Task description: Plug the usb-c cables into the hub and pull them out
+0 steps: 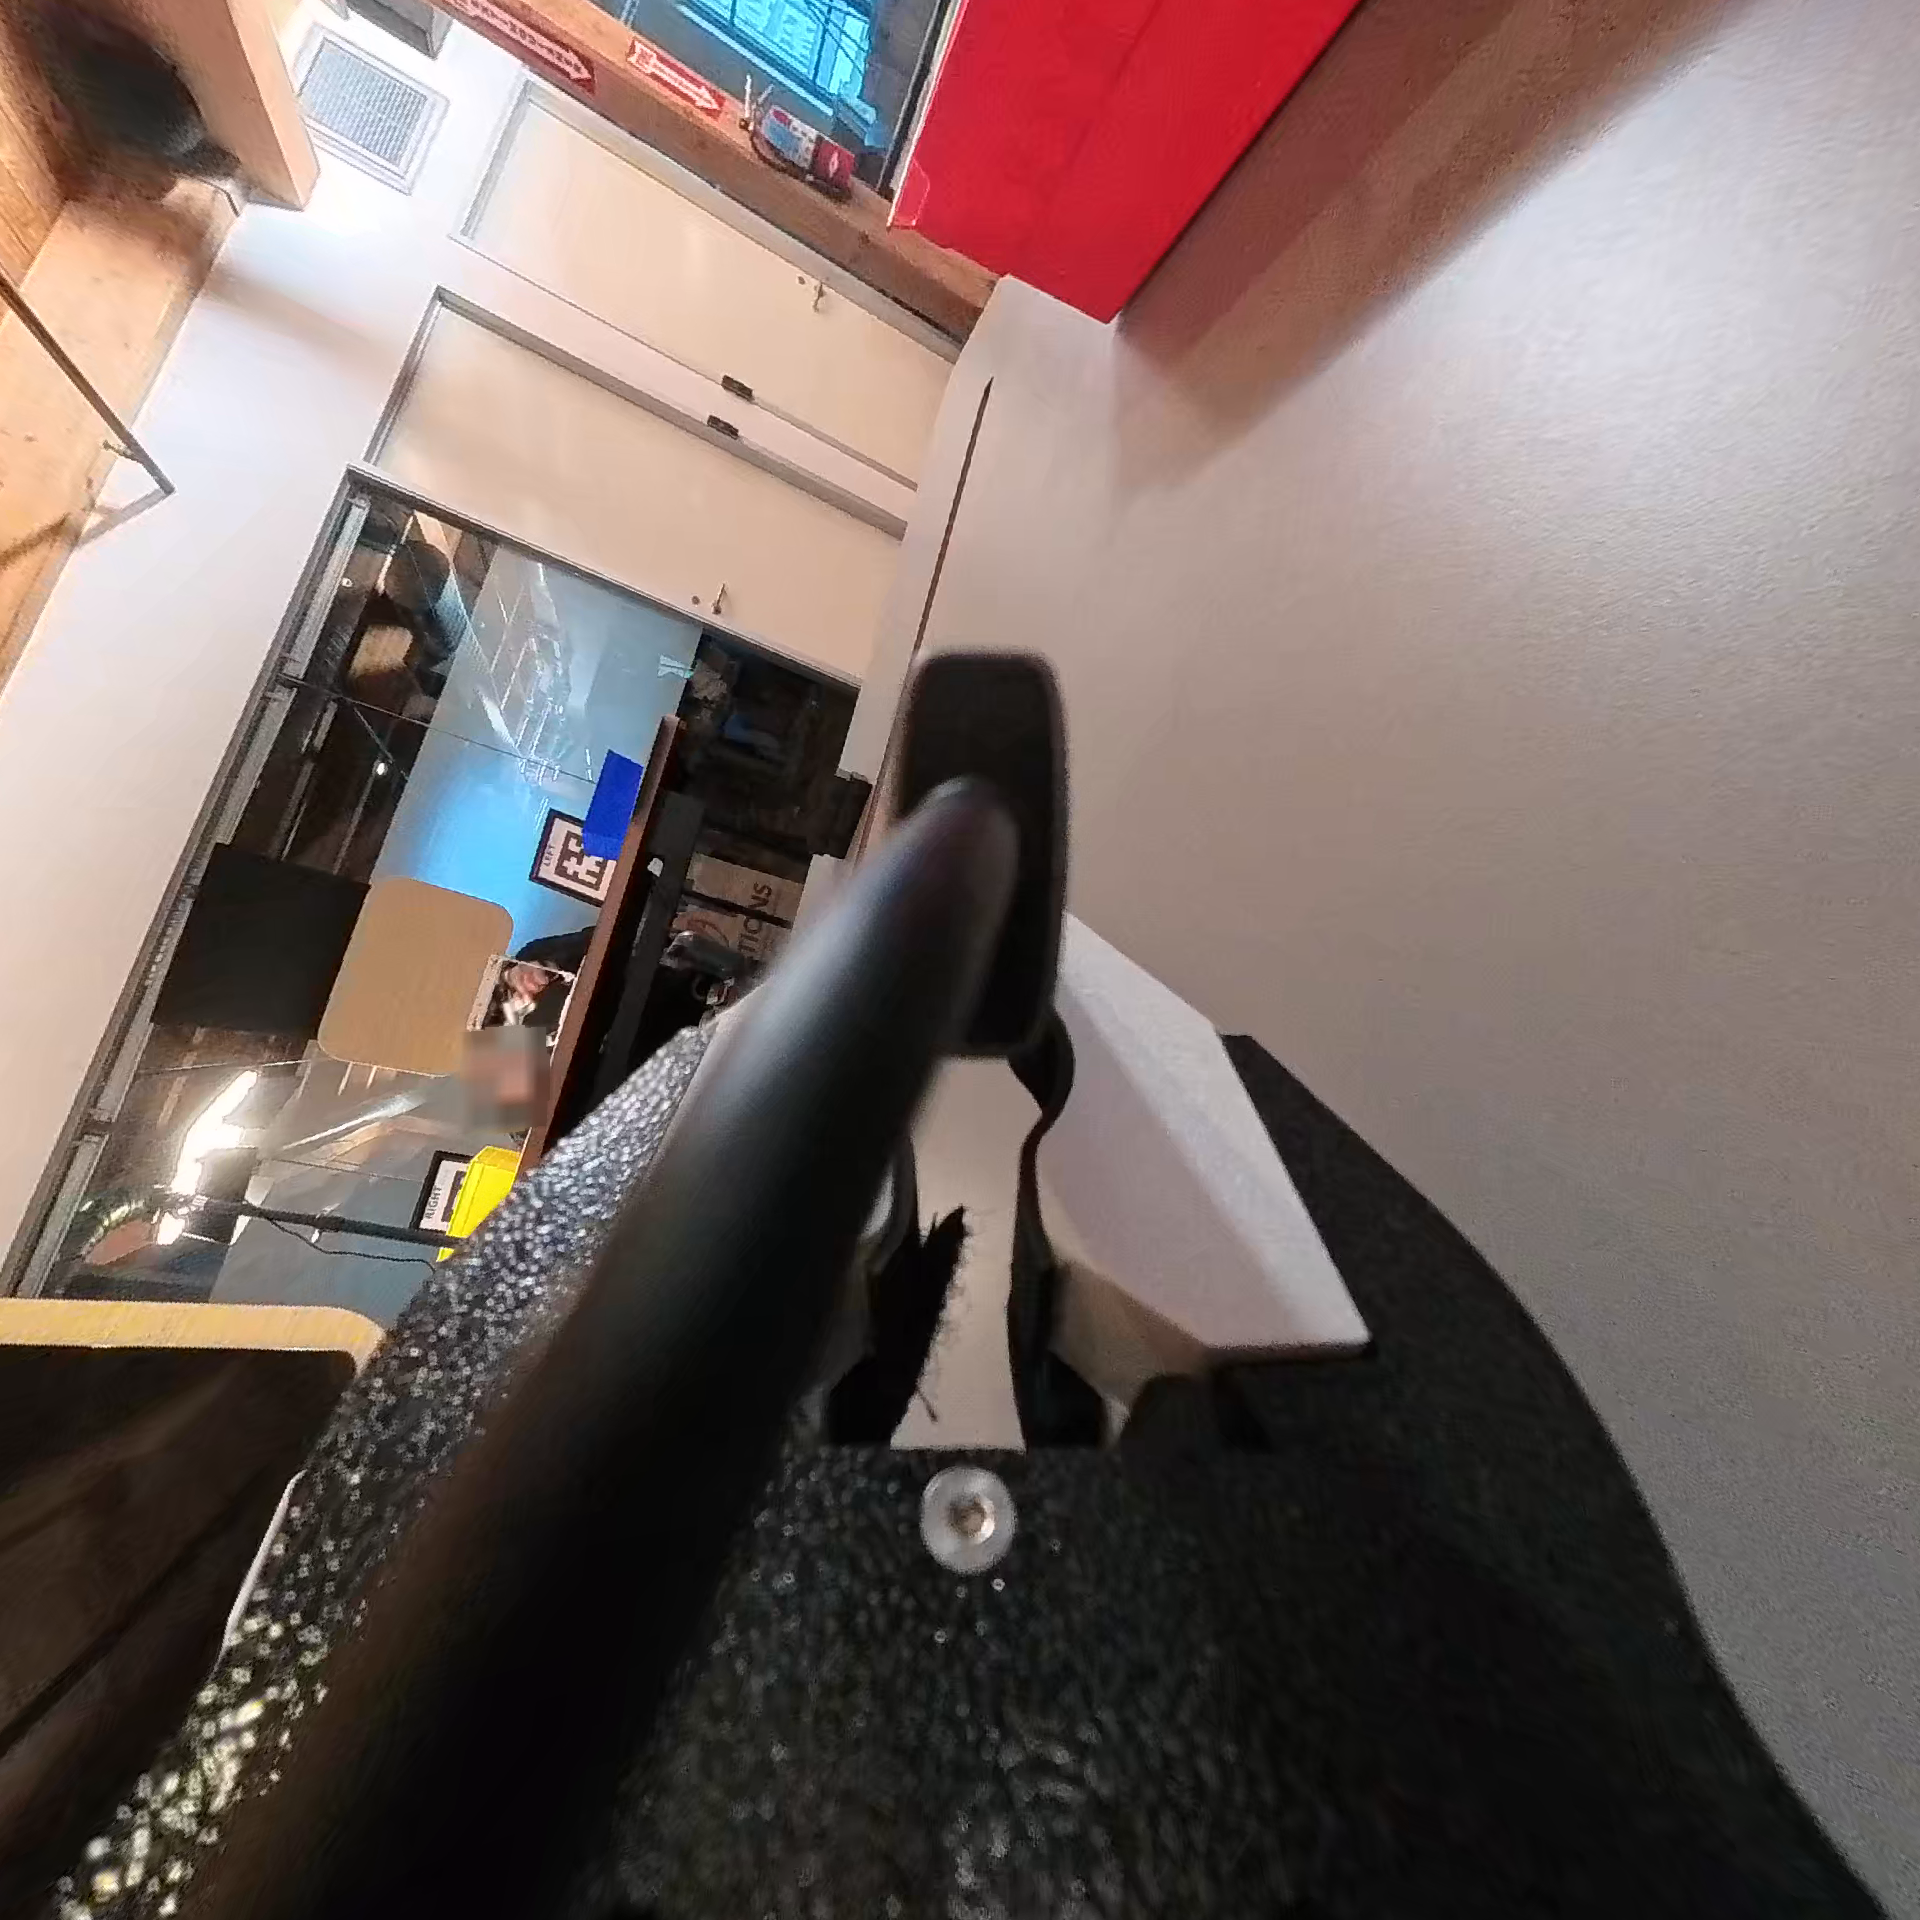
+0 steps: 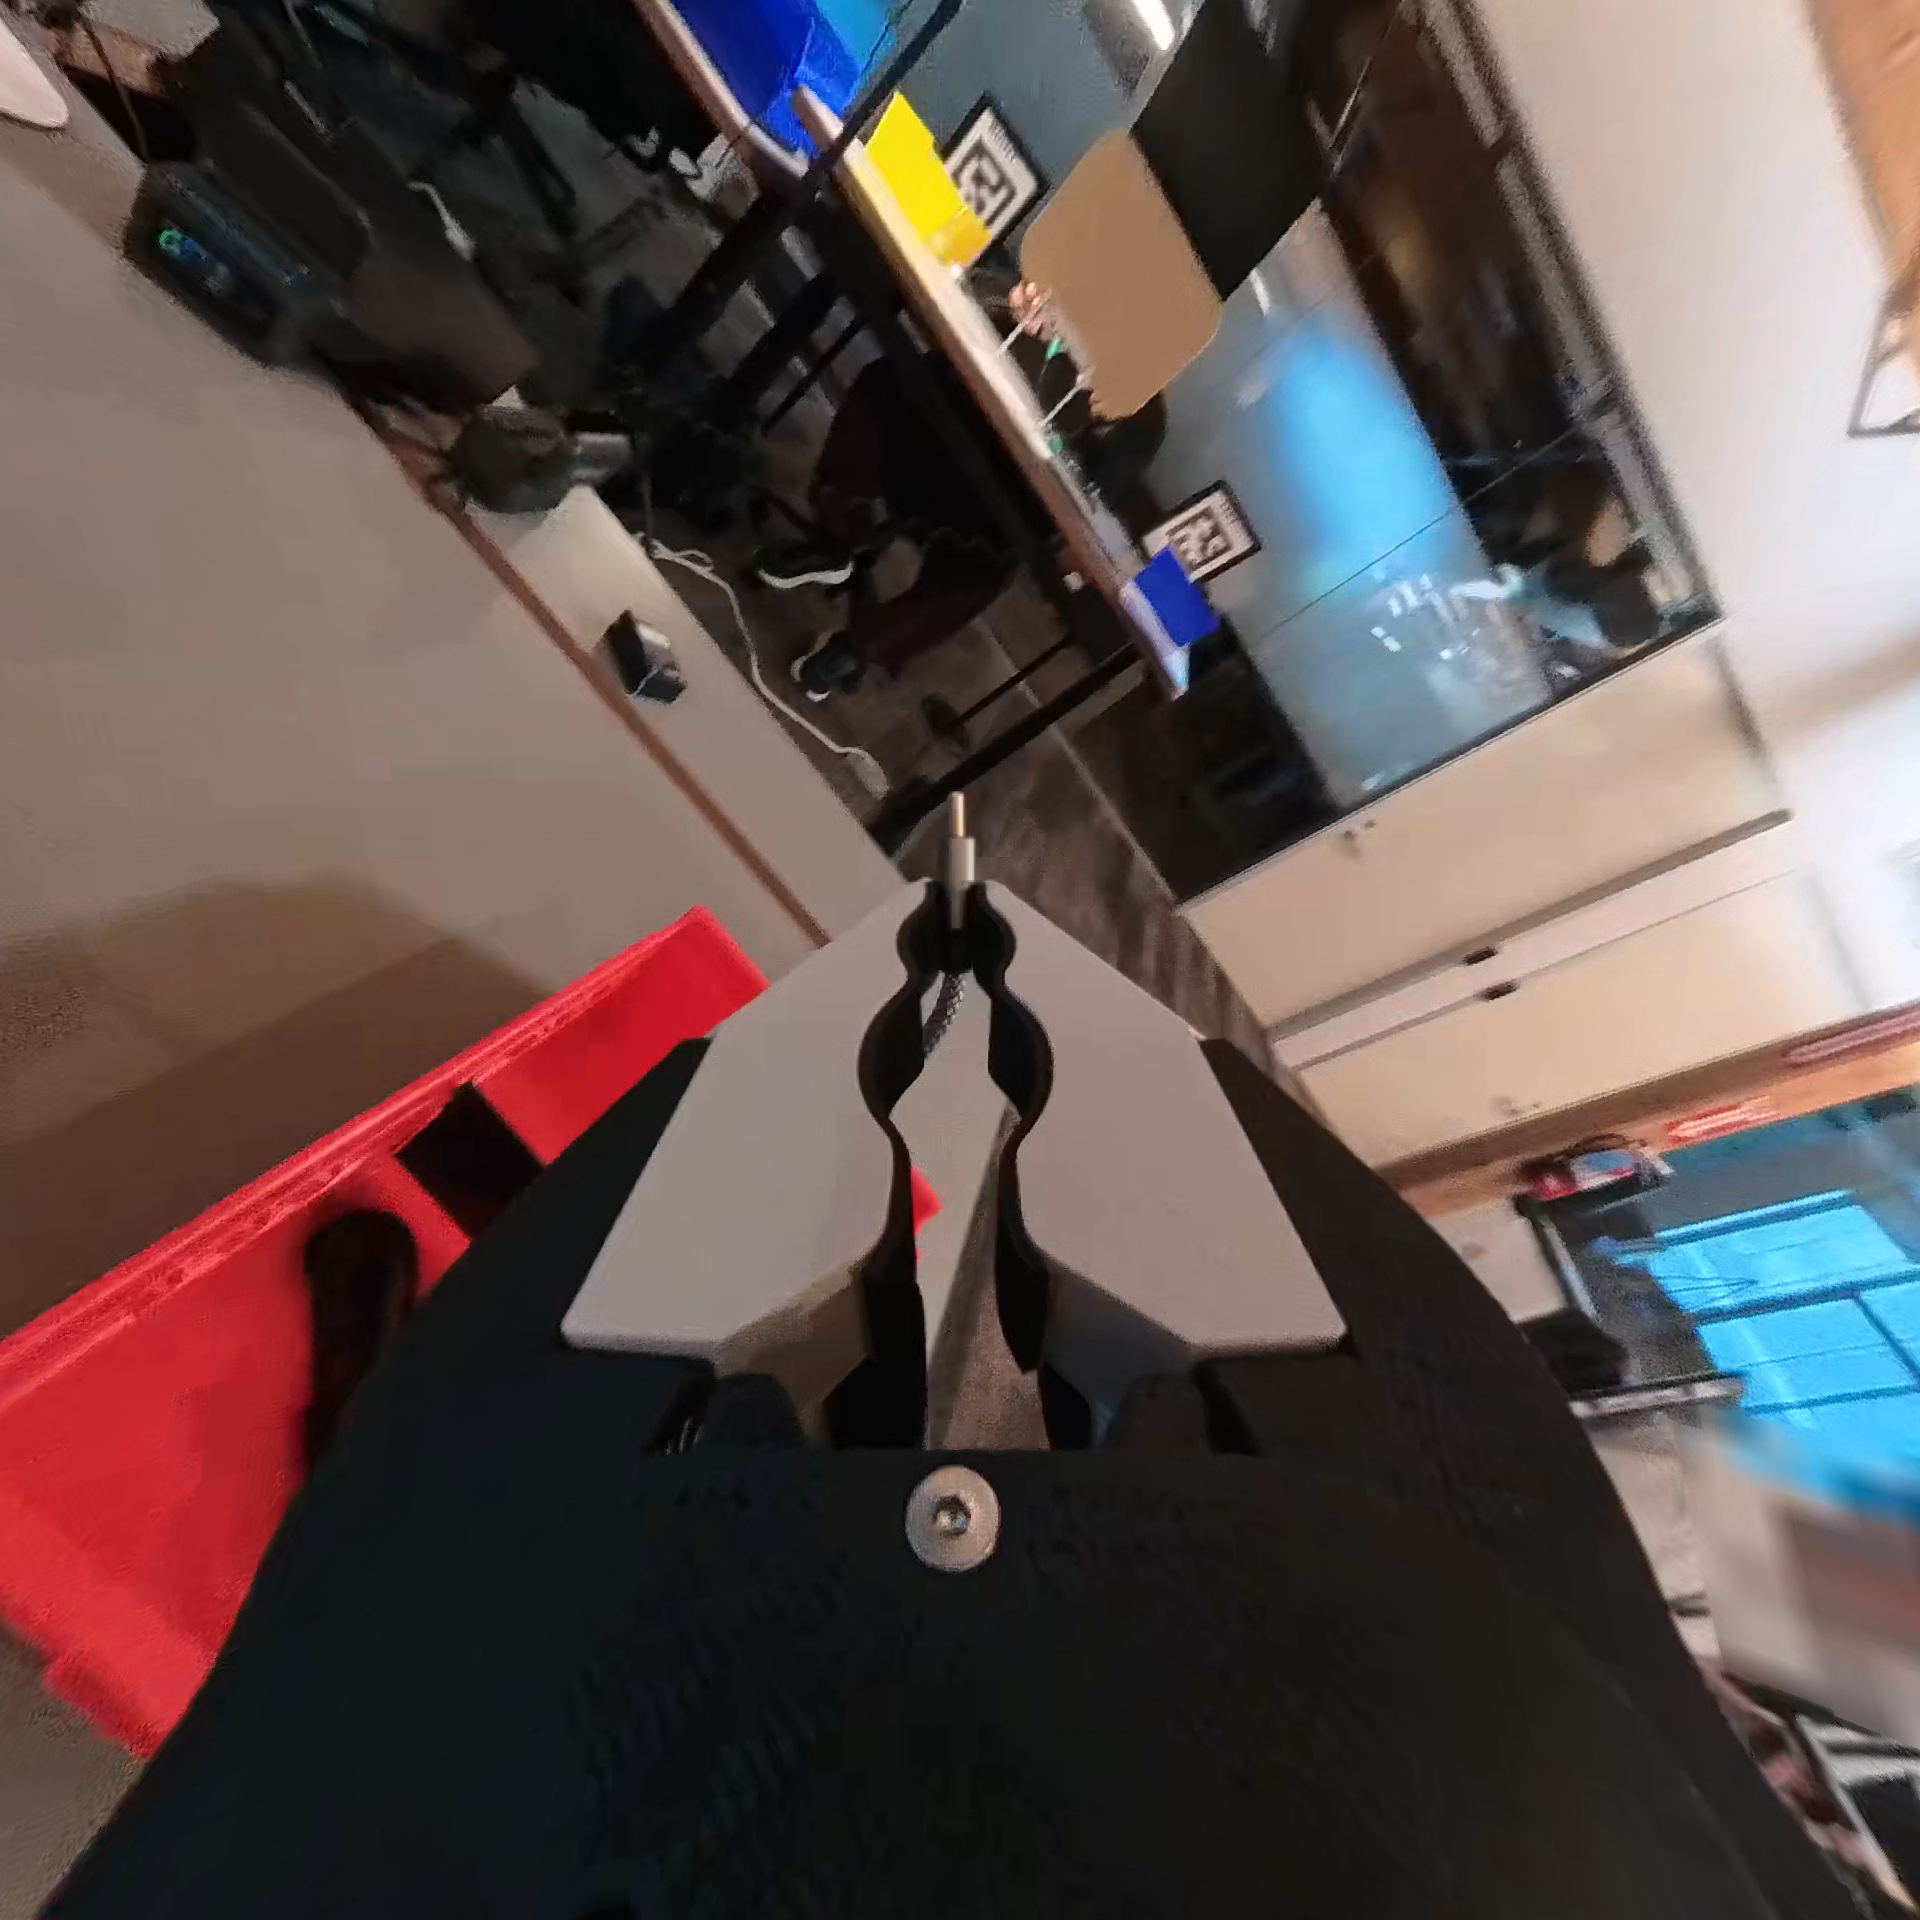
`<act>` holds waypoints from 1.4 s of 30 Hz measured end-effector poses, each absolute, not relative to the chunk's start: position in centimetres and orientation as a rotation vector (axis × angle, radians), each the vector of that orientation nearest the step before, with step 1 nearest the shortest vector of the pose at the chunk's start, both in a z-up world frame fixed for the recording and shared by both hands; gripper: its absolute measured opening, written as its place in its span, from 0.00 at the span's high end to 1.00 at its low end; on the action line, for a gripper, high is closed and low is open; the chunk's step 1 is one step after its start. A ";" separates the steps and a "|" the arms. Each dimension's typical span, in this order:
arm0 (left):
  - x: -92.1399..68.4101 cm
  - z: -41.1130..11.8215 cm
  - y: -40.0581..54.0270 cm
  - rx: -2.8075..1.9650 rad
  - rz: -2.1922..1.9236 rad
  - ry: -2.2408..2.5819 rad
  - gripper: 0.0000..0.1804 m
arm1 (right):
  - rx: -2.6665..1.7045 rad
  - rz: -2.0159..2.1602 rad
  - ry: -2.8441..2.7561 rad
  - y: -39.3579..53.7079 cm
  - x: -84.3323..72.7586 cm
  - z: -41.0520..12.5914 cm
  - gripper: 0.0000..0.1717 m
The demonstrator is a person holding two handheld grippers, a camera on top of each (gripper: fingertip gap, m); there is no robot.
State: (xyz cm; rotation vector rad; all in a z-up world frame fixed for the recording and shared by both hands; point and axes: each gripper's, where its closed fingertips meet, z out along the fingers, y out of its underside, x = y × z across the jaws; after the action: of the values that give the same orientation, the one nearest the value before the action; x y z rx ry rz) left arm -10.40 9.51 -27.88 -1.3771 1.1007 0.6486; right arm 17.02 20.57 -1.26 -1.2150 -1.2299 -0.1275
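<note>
Nearest the lens in the right wrist view is the matte black, grainy printed body of the right gripper [image 2: 957, 914], with a steel hex screw [image 2: 952, 1518] sunk in its middle. From it two pale grey wedge fingers [image 2: 790, 1122] taper forward, lined with wavy black pads. Their tips are pressed on a usb-c cable [image 2: 957, 858]: its slim silvery metal plug juts straight out past the tips, and a grey braided cord runs back between the pads. Plug and gripper are raised in the air, pointing toward the room beyond the desk [image 2: 208, 675], a smooth beige surface to the left. A bright red ribbed plastic bin [image 2: 260, 1351] sits low on the left; what it contains cannot be seen.

The left wrist view shows what the right does not: the left gripper [image 1: 987, 935] holds the hub [image 1: 982, 790], a dark, smooth, rounded-rectangle body seen blurred and end-on against the pale desk [image 1: 1507, 727]. A glossy black rounded shape crosses in front and hides one finger; only the white finger [image 1: 1174, 1132] on the right shows, so whether both pads press on the hub cannot be told for certain. The speckled black gripper body fills the bottom. The same red bin [image 1: 1091, 145] appears at the top here.
</note>
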 end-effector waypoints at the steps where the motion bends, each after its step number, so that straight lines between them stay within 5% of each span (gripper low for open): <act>1: -10.4 -27.9 9.5 -1.379 0.647 1.101 0.95 | -1.229 -0.107 -1.226 20.8 17.3 -2.2 0.99; 12: -10.5 -28.0 9.4 -1.389 0.636 1.102 0.95 | -1.381 0.508 -1.267 17.1 17.8 -9.4 0.99; 27: -10.3 -28.4 9.2 -1.405 0.621 1.123 0.95 | -2.002 -0.060 -1.731 19.7 21.7 -30.1 0.97; 29: -10.3 -28.5 9.2 -1.408 0.621 1.125 0.95 | -2.024 -0.097 -1.714 20.1 21.7 -30.3 0.95; 35: -10.2 -28.5 9.1 -1.409 0.623 1.128 0.95 | -2.215 -0.274 -1.358 20.7 25.4 -24.3 0.58; 39: -9.9 -28.5 9.1 -1.401 0.625 1.140 0.95 | -1.865 -0.348 -1.368 18.7 20.4 -18.6 0.54; 42: -9.6 -28.4 8.9 -1.393 0.615 1.144 0.95 | -1.410 -0.141 -1.649 12.5 9.3 -18.6 0.63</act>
State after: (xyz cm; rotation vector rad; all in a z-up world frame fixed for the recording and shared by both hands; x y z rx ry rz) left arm -9.62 8.93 -28.40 -1.3933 1.1438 0.6150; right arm 9.26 12.47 -18.64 -1.4095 -1.6492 -0.1405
